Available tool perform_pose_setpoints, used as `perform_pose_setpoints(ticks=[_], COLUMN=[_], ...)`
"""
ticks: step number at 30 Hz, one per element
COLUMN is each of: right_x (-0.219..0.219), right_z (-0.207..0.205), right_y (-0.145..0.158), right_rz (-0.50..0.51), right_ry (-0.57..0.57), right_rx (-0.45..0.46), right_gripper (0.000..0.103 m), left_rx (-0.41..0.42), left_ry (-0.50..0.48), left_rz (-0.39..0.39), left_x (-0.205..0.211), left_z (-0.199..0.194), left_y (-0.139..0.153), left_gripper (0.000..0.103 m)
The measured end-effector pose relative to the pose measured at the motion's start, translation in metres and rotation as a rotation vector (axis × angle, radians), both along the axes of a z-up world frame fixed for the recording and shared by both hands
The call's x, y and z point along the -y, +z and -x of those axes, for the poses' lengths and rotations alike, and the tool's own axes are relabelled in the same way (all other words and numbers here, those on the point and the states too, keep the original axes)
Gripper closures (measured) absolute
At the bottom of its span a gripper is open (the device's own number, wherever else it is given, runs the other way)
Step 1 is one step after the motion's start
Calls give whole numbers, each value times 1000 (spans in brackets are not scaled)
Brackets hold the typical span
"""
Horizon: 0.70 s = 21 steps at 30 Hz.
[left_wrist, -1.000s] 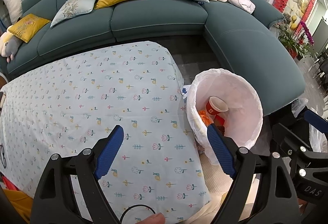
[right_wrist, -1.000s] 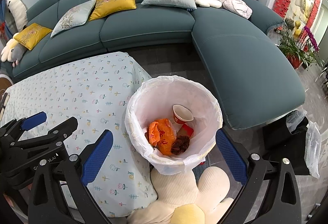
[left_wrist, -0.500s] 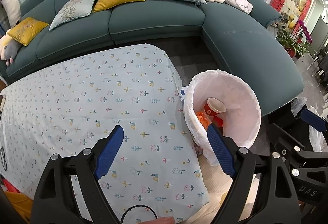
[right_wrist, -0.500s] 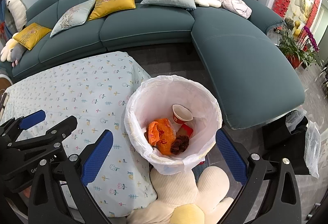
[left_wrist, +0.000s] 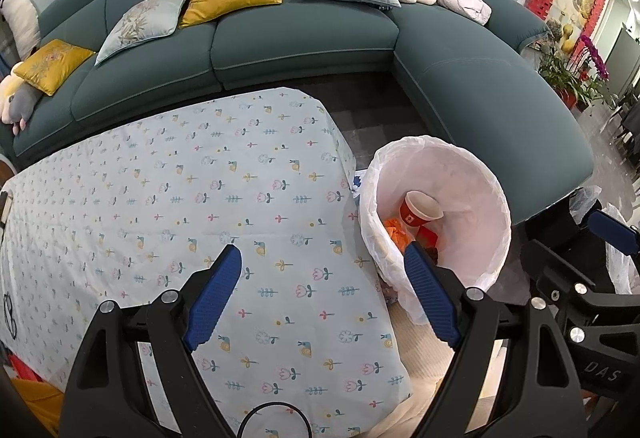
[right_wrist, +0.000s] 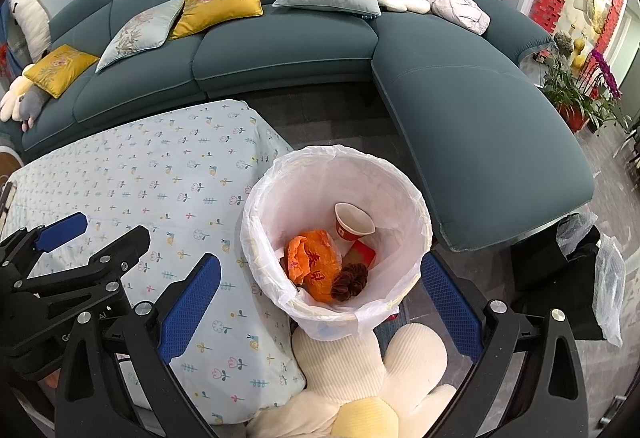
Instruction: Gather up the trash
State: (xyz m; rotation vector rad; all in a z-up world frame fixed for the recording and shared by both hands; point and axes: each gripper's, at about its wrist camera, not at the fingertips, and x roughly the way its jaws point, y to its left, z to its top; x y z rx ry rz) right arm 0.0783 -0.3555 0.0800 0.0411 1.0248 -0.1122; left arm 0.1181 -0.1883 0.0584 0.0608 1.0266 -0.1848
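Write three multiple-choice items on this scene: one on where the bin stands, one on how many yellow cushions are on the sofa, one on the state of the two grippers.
1. Where is the bin?
A. On the sofa
B. On the floor beside the table
C. On the table

2. How many yellow cushions lie on the sofa?
A. Two
B. Four
C. None

3. What state are the left gripper and right gripper in?
A. Both shut on a cup
B. Both open and empty
C. One holds a bag

Answers: 1 B, it stands by the table corner; 2 A, two show; 3 B, the jaws are spread with nothing between.
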Motion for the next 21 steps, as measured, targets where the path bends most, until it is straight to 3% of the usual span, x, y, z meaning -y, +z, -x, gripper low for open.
perform_pose_setpoints(ticks=[21], right_x=[2], right_z=[1], right_y=[-2], right_rz=[-2], right_ry=[-3], right_rx=[-6], right_gripper=[7], left_rx=[-16], left_ry=[9], left_rz=[-15], left_x=[-3], left_z=[-1], left_y=[-5], left_gripper=[24])
